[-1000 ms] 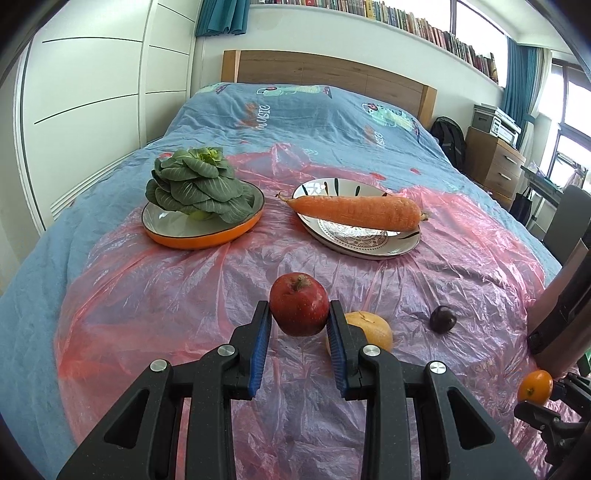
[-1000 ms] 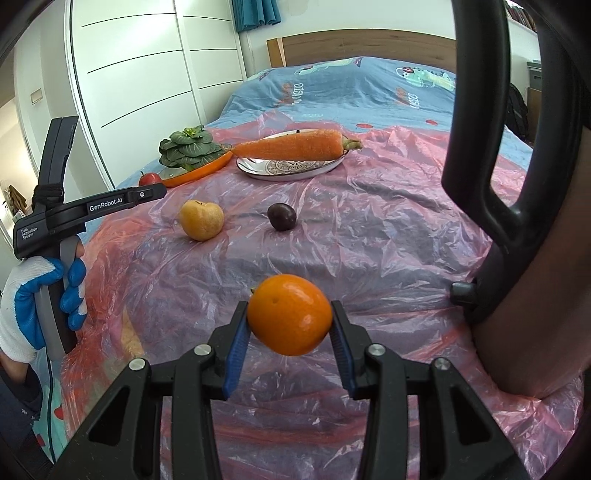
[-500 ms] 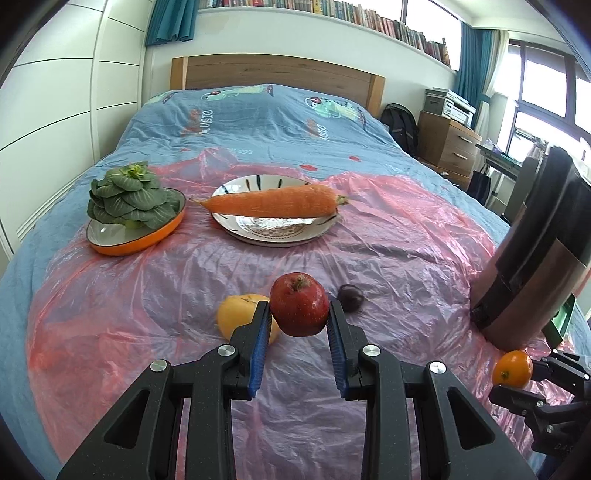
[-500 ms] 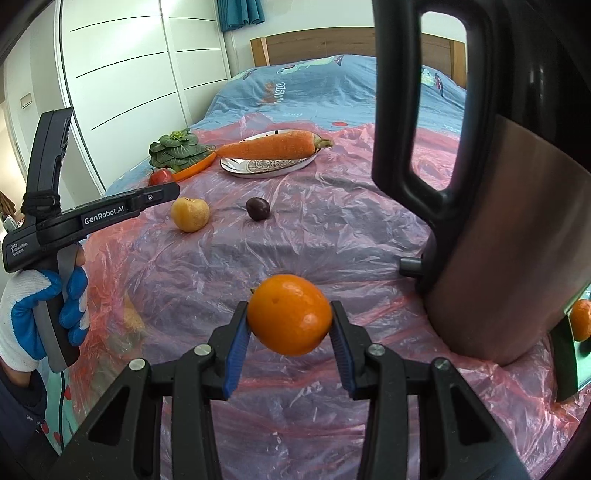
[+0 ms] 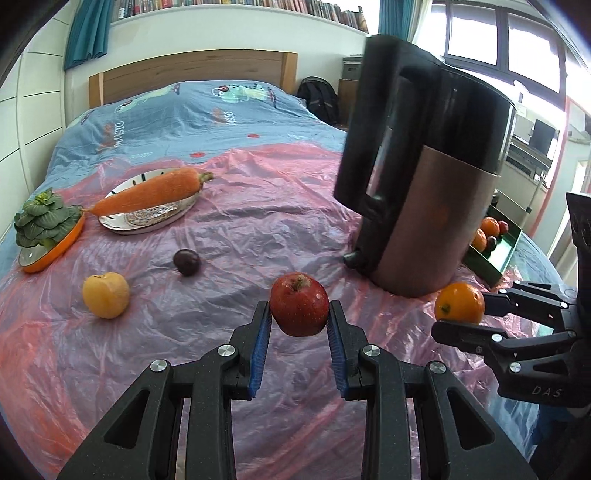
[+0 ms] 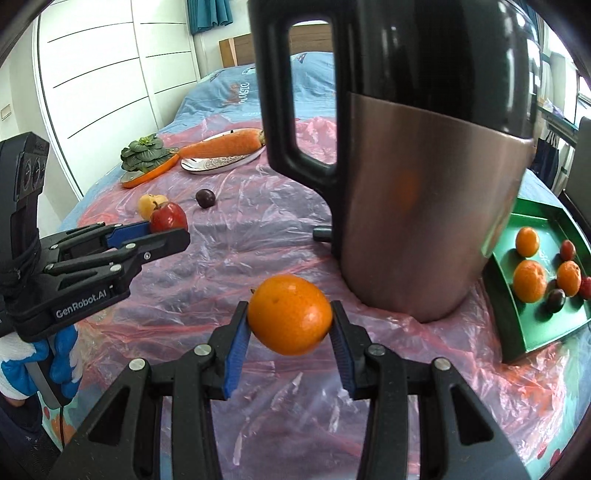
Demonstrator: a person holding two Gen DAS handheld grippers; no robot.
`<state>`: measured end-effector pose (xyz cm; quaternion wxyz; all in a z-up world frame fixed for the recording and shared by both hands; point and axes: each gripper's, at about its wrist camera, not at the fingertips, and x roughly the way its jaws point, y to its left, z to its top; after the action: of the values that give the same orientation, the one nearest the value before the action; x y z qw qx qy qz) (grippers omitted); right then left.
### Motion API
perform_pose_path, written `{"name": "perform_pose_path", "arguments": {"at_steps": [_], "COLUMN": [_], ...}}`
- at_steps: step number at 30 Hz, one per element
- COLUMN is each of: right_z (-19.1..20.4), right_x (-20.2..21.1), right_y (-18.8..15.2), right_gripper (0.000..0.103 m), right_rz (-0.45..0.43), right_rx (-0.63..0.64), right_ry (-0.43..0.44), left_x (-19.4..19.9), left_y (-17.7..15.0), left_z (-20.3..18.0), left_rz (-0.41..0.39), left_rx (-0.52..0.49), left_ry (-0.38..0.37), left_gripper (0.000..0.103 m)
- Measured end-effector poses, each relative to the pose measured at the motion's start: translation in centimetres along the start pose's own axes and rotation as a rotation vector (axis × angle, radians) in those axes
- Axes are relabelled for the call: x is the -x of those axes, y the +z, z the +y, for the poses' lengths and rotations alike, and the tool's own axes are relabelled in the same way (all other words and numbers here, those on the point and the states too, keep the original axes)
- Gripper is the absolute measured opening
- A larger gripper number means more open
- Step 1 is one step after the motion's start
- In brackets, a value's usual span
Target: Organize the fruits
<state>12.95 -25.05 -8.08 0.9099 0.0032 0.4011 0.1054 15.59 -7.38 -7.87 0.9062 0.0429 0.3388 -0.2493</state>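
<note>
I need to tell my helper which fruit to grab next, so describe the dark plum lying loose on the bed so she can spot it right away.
Start at the big kettle on the pink plastic sheet, then look left toward the plate with the carrot. Between them lies the plum, alone on the sheet. It is the smallest and darkest fruit there, nearly black, unlike the larger yellow fruit beside it.

Bed (image 5: 177,122) with blue printed cover, wooden headboard (image 5: 192,70) at 12 o'clock. White wardrobe (image 6: 107,74) at 9–10 o'clock. Bookshelf (image 5: 258,5) along top wall, teal curtains (image 5: 86,33) at 11 o'clock. Bright windows (image 5: 517,40) at 2 o'clock; black backpack (image 5: 317,98) beside bed.
</note>
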Motion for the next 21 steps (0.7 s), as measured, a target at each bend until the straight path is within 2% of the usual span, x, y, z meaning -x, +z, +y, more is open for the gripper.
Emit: {"name": "perform_pose_path", "arguments": {"at_steps": [6,21], "right_z": [-3.0,-11.3], "right_x": [1.9,6.5], "right_y": [-1.3,-3.1], "right_gripper": [0.079,0.079], "right_rz": [-0.005,-0.06], "right_rx": [-0.036,-0.137], "right_ry": [-0.042,-0.129], "left_x": [0.2,0.1], "left_y": [-0.6,0.9], "left_z": [-4.3,-11.8], "left_rz": [0.023,0.031], "left_rx": [-0.056,-0.134], "left_ry": [-0.047,-0.101], "left_gripper": [0.026,0.026]}}
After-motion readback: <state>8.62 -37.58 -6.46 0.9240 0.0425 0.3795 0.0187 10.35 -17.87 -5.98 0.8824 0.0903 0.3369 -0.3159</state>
